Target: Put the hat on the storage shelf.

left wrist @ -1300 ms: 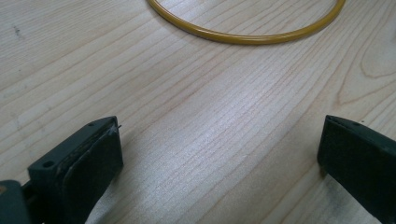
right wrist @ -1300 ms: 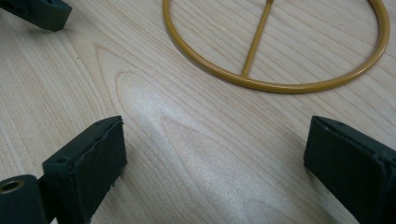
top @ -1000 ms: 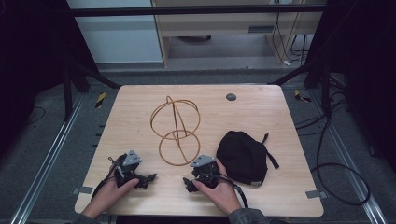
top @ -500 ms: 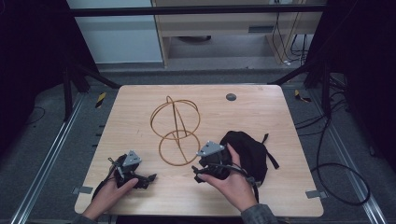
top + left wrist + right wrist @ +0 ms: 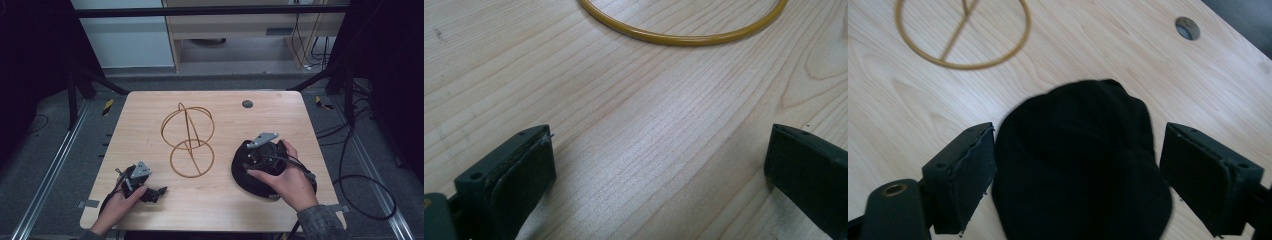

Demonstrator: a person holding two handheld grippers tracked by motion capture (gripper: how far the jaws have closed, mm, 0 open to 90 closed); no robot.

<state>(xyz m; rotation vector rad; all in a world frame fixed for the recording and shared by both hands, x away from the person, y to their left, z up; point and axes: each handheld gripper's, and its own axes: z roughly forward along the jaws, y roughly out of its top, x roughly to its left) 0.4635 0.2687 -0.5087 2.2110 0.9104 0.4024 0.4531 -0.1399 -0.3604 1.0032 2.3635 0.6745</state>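
The right gripper (image 5: 1078, 170), jaws spread, hovers over a black fabric cap (image 5: 1083, 165) at the table's 4 o'clock; the left gripper (image 5: 659, 165) rests open at 7 o'clock near a gold wire stand (image 5: 188, 141).

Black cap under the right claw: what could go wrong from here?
1. The right claw stands open above the black cap, which is soft and domed; closing may pinch only a fold, so the cap could slip out on lifting.
2. The wire stand is close beside the cap; a sweep toward it might knock it over.
3. The left claw is open over bare table, not steadying anything.
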